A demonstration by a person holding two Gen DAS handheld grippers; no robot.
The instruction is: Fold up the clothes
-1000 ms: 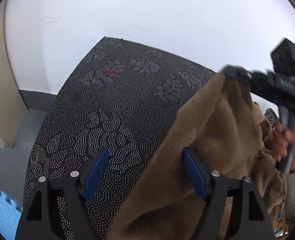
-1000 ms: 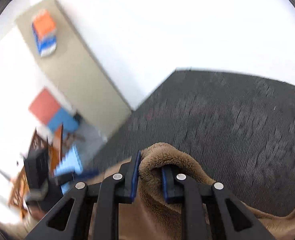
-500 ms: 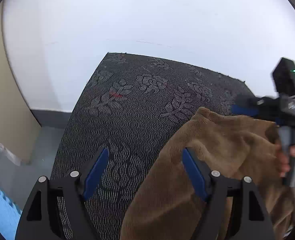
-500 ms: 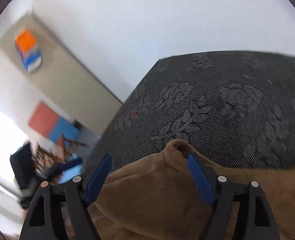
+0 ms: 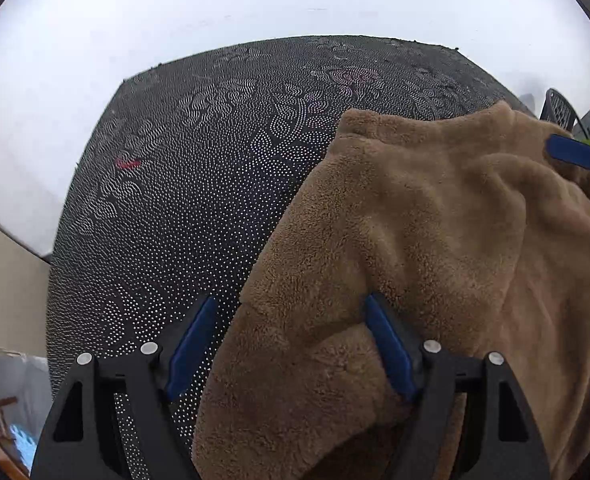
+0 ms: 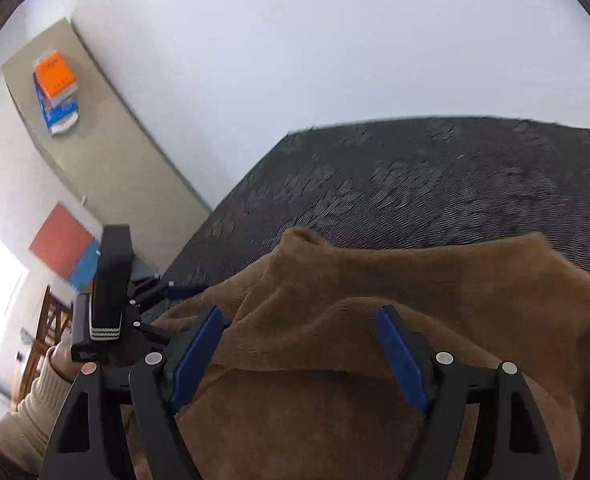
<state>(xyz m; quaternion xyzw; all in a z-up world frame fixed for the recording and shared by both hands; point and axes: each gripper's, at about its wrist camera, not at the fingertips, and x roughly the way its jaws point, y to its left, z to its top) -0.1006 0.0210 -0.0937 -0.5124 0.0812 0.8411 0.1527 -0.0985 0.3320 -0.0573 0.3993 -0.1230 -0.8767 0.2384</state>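
While the left wrist view shows only the brown fleece garment point(image 5: 435, 240) on the dark patterned table point(image 5: 195, 180), the right wrist view adds a beige cabinet point(image 6: 107, 152) bearing an orange box point(image 6: 54, 77). Both the left gripper point(image 5: 289, 344) and right gripper point(image 6: 301, 350) stand with jaws apart over the fleece, gripping nothing. Its near and right parts are cut off, and the table is blurred in the right view.

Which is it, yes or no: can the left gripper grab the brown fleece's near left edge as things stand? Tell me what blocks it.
Probably yes. The left gripper stands open with the brown fleece edge already between its blue pads, nothing covering it; the right gripper is off to the side.
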